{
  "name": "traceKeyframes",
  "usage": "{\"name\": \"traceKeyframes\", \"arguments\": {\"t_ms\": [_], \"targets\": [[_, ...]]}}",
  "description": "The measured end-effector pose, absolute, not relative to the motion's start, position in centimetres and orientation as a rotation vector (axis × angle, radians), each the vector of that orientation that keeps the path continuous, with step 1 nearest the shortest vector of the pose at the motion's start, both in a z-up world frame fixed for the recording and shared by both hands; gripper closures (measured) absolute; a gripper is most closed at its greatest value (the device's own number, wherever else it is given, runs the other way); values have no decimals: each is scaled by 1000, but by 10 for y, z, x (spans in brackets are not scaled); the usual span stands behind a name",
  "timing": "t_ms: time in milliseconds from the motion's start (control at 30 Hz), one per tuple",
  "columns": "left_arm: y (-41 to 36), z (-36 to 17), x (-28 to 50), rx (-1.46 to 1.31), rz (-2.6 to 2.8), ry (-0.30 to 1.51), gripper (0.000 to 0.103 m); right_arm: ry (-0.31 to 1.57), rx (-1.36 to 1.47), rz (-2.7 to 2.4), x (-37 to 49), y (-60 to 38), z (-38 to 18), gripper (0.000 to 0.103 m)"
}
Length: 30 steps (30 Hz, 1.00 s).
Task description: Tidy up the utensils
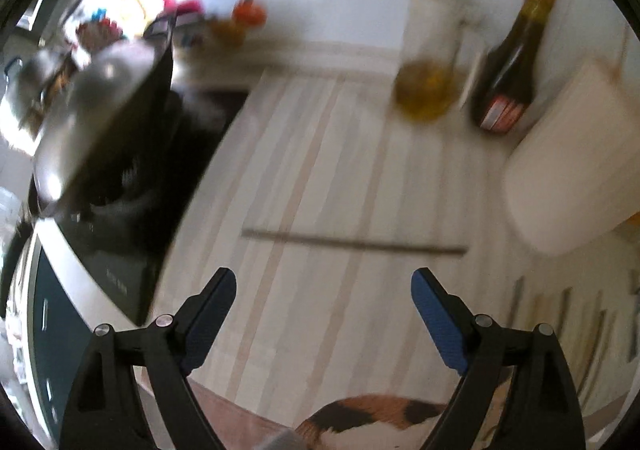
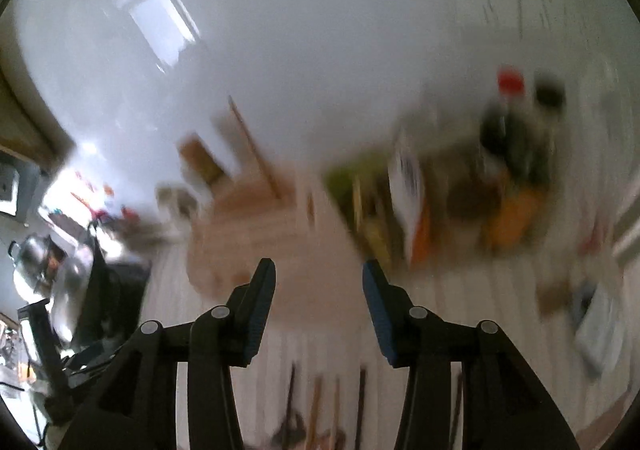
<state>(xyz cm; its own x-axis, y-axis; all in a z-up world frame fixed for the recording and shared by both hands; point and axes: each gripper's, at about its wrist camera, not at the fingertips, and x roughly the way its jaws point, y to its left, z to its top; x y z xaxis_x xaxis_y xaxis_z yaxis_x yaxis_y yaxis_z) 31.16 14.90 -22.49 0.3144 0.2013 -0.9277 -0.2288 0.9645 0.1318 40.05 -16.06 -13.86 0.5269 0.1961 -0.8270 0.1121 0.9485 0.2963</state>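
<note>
Both views are motion-blurred. My left gripper (image 1: 323,282) is open and empty above a pale striped wooden counter (image 1: 320,170). A thin straight stick, perhaps a chopstick (image 1: 354,242), lies across the counter just beyond its fingertips. Several utensils (image 1: 560,310) lie in a row at the lower right. My right gripper (image 2: 319,274) is open and empty, held above the counter. Several long utensils (image 2: 320,406) lie on the counter below, between its fingers. A round pale holder (image 2: 248,226) with sticks in it stands ahead of the right gripper.
A black stove (image 1: 132,186) with a steel pot (image 1: 92,106) is at the left. An oil bottle (image 1: 426,86), a dark sauce bottle (image 1: 510,78) and a white cylinder (image 1: 568,162) stand at the back right. Bottles and packages (image 2: 460,186) crowd the right wrist view's right.
</note>
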Motion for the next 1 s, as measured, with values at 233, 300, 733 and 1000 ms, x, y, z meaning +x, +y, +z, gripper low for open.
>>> {"name": "traceKeyframes", "arguments": {"t_ms": [233,300,733,1000], "targets": [[102,-289,328,395,105,1260,14,1304,383,7,379,-152,-256,56],[87,-304,336,501,10,1261,14,1360,368,-14,375,-148,-283,56],[48,-333,377,731,-331,1280,38,1467,516,-78,377,-151,-322,56],[41,-329,392,528,-390,1404,90,1478,587,-122,375,-164,-323,55]]}}
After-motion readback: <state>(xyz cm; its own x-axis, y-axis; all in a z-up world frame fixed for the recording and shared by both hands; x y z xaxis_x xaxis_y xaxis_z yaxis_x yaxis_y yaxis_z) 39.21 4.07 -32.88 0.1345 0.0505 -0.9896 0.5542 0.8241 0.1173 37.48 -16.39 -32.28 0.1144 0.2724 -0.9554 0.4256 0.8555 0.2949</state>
